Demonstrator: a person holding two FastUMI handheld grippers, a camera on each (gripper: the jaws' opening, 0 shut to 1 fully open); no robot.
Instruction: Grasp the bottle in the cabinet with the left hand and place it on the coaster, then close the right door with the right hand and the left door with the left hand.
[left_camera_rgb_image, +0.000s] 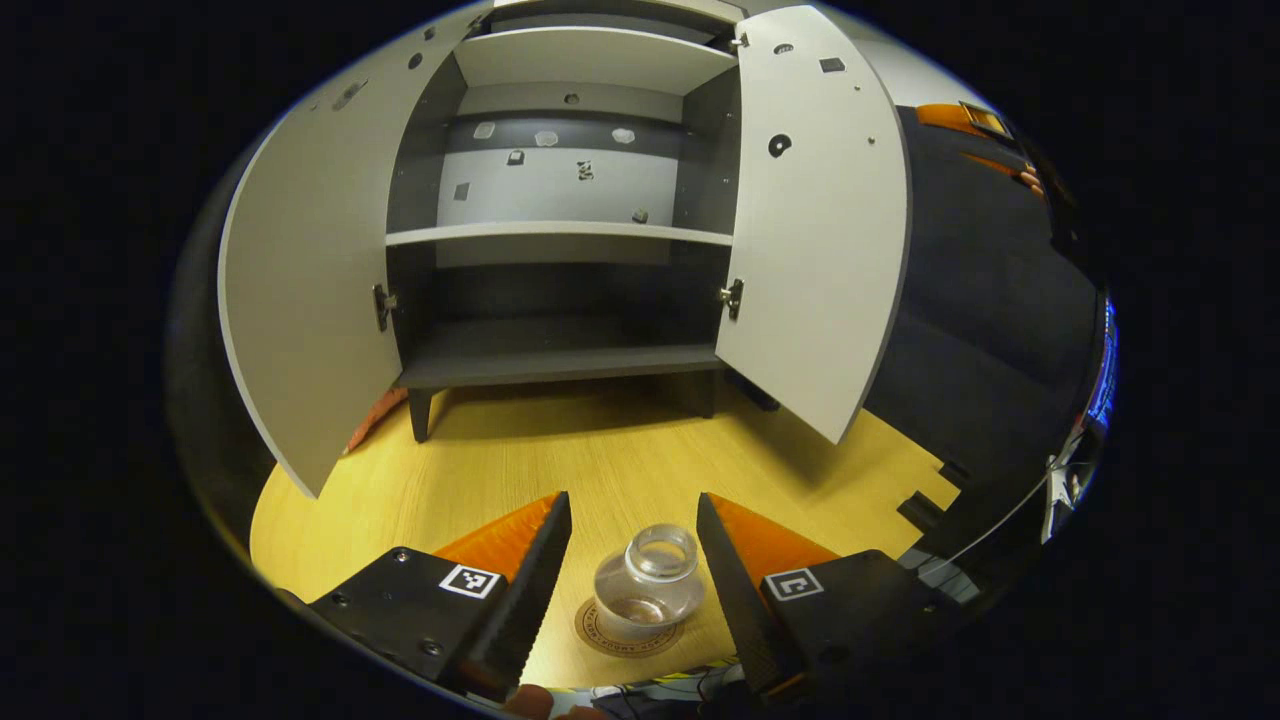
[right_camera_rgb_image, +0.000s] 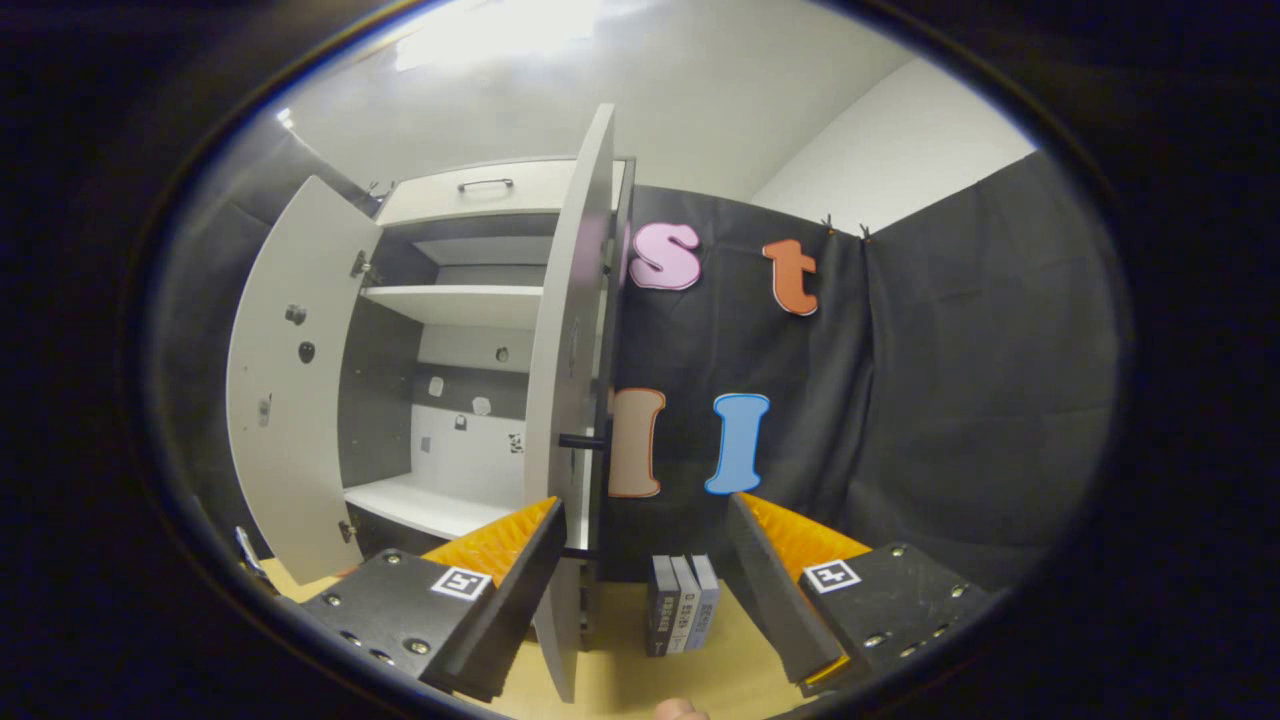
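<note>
one bottle, one coaster, two open doors, three books.

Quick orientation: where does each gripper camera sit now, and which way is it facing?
Left gripper view: low over the table, facing the open cabinet; own open tongs flank the bottle on the coaster.
Right gripper view: right of the cabinet, facing the right door edge-on; own open tongs, books beyond.
Shared: cabinet, both doors open.

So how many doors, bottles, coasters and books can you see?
Cabinet doors: 2, left door and right door, both open
Bottles: 1, bottle
Coasters: 1, coaster under the bottle
Books: 3, books standing together
Total: 7
</note>
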